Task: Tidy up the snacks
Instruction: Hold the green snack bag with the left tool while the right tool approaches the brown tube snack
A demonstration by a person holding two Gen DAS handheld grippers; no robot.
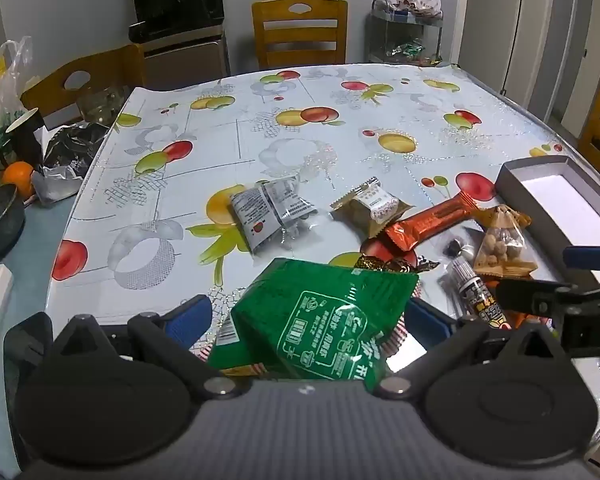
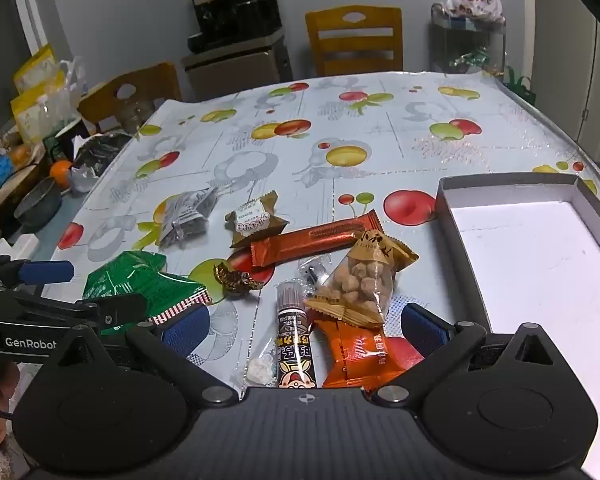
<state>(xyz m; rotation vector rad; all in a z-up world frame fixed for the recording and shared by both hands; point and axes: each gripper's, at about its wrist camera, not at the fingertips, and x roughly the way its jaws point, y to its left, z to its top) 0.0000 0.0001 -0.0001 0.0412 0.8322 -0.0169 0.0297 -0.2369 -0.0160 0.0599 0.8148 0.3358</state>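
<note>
Snacks spread on the table (image 1: 340, 92), both jaws apart.
Green packet (image 1: 320, 320) between the left gripper (image 1: 306, 320) jaws, unclamped; "FLAVOR" nut bag (image 2: 364, 276) ahead of the right gripper (image 2: 304, 322); "GenRobot" on left gripper.

Fruit-print table (image 2: 380, 128) with snacks (image 2: 320, 236), box (image 2: 444, 200)

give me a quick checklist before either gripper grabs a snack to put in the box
1. Left gripper open: ok, jaws wide.
2. Right gripper open: ok, jaws wide.
3. Nothing gripped yet: ok, the green bag lies between the left fingers, pads not pressing.
4. Box ready: ok, empty, open side up.
5. Right target clear: not ok, the nut bag, orange pack and black tube overlap between its fingers.
6. Grippers apart: ok, side by side, not touching.
</note>
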